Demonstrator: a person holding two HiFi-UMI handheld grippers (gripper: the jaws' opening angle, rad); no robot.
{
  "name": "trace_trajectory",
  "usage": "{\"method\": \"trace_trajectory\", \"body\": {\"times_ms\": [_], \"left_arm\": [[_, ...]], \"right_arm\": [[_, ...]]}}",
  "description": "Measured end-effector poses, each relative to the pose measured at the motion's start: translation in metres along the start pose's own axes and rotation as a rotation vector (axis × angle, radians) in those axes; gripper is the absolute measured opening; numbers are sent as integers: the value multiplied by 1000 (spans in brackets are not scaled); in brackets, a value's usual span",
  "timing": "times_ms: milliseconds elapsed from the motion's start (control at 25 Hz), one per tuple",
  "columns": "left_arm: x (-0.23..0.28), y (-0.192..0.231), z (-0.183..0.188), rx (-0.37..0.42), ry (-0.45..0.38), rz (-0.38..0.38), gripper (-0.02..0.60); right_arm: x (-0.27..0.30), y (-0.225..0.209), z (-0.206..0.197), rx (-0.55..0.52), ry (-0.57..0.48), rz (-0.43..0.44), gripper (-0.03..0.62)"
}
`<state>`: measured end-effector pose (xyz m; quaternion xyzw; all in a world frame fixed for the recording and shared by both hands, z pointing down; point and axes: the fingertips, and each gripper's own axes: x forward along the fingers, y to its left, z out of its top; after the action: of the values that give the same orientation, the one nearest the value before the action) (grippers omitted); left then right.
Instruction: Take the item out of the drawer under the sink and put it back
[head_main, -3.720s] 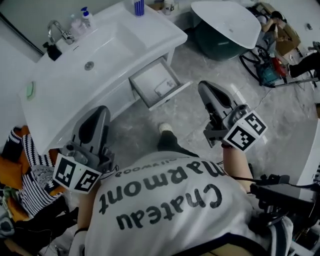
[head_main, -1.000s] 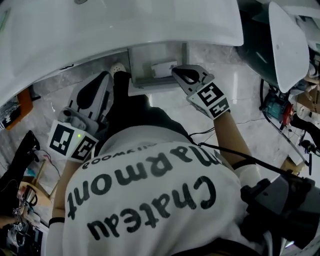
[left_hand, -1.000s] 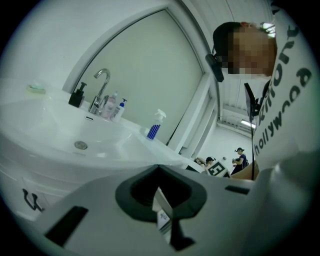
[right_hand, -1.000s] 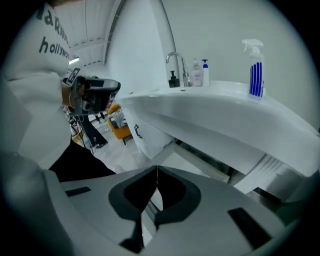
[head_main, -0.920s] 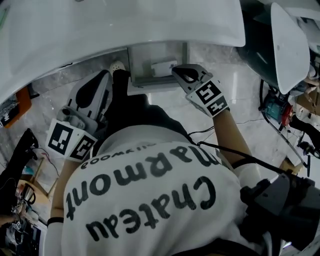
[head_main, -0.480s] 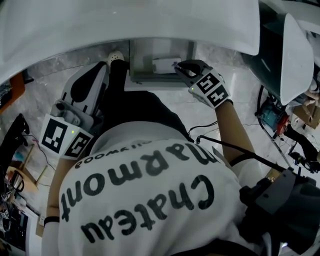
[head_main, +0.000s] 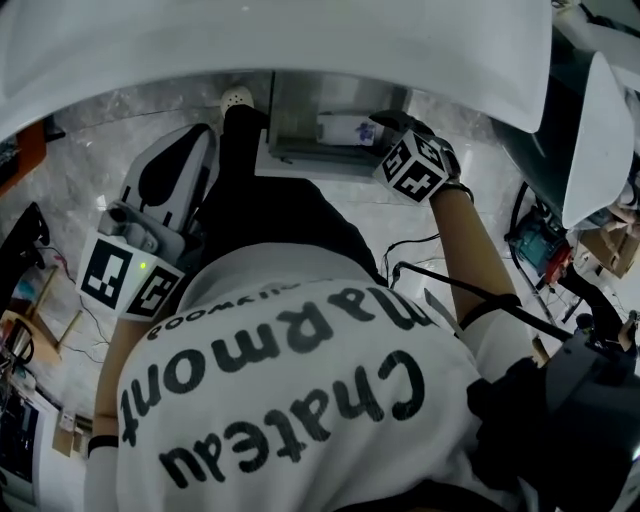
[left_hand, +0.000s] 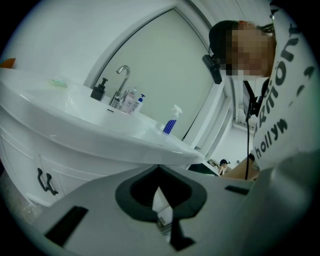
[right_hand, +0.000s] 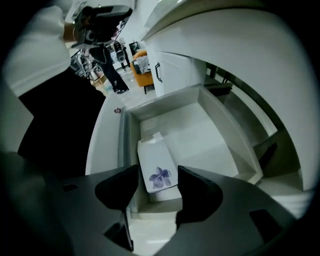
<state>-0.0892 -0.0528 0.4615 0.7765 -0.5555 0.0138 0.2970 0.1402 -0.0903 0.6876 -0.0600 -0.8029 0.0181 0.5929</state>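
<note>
- The right gripper (right_hand: 158, 176) points steeply down into the open drawer (right_hand: 227, 131). Its fingers have just been opening and now stand wide.
- The white packet with the purple flower (right_hand: 157, 165) lies in the drawer, in line between the fingertips and just beyond them. Neither pad presses on it, as far as I can see.
- The packet sits close to the drawer wall beside one finger. That finger may land on the wall's rim instead of slipping down next to the packet. The fingers would then catch nothing, or only a corner.
- The packet looks flat and soft-sided. A pinch across its face may buckle it, or it may slide out of the pads on the way up. A deeper hold on its edges seems safer.
- The drawer probably runs freely. A shove from the fingertips, downward or forward, may push it in under the sink (head_main: 300, 40) and carry the packet off line.
- The sink overhangs just above the fingers. A straight lift may knock the gripper on its underside, so the packet likely has to come out toward the person first.
- The left gripper (left_hand: 159, 189) hangs well away from the drawer, its fingers together on nothing. It gives the drawer no steadying.
</note>
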Motion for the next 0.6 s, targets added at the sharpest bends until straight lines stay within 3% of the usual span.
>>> {"method": "trace_trajectory", "body": {"times_ms": [360,600], "left_arm": [[-3,12,-8,-23,2,21,8],[-3,19,-10,-38,2,21,8]], "right_arm": [[25,3,-22,-273,211,21,276],[28,-3,-21,-310,241,-14,279]]}}
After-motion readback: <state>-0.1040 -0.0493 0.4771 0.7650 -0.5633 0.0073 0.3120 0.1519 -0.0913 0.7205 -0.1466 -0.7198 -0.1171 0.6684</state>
